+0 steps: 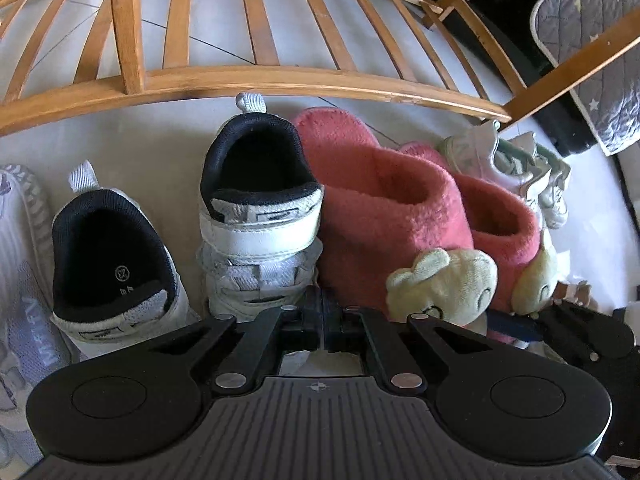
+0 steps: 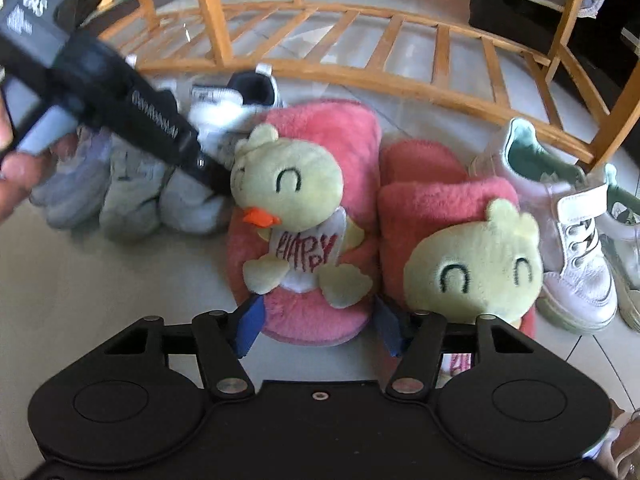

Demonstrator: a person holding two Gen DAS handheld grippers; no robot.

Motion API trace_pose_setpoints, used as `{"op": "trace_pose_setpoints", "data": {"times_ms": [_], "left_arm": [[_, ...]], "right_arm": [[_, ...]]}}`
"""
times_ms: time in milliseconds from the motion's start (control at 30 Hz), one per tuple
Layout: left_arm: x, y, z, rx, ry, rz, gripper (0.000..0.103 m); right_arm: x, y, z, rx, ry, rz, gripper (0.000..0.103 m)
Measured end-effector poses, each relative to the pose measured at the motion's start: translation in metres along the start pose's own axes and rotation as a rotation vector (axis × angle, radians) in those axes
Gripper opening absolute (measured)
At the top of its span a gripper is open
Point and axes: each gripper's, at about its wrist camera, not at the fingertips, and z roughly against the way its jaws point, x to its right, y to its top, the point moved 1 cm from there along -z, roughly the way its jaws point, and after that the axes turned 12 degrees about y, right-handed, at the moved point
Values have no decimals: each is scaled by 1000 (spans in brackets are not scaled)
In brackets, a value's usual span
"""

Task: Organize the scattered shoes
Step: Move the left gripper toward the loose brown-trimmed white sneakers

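I count two pink plush slippers [image 2: 320,216], each topped with a yellow duck, side by side at my twelve o'clock on the tiled floor [image 2: 100,280]. Two white strap sneakers with dark linings [image 1: 256,216] stand at their nine o'clock, two pale green-trimmed sneakers [image 2: 568,224] at their three. The slatted wooden rack [image 1: 256,80] runs along behind them, nothing on its lowest shelf; bare floor lies at seven o'clock. My left gripper [image 1: 323,320] is closed on nothing; my right gripper [image 2: 316,324] is parted, straddling the nearer slipper's toe.
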Motion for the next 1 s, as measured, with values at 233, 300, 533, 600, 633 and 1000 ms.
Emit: {"op": "trace_pose_setpoints", "data": {"times_ms": [233,300,533,600,633,1000], "left_arm": [[7,-4,26,55,-20,-37,21],[10,-5,36,70,-28,-45,21],[41,-7,67,97,-101,-117,26],[53,-8,73,105,-120,-154,27],[60,-8,75,104,-139,-168,28],[124,3,47,46,-215,-277,30]], "right_arm": [[17,-32,38,14,-122,21,65],[26,-38,43,2,-131,-1,65],[55,-56,39,-64,-217,-37,64],[55,-58,34,-69,-220,-19,64],[55,-57,28,-77,-213,-3,64],[41,-46,5,-81,-182,53,53]]}}
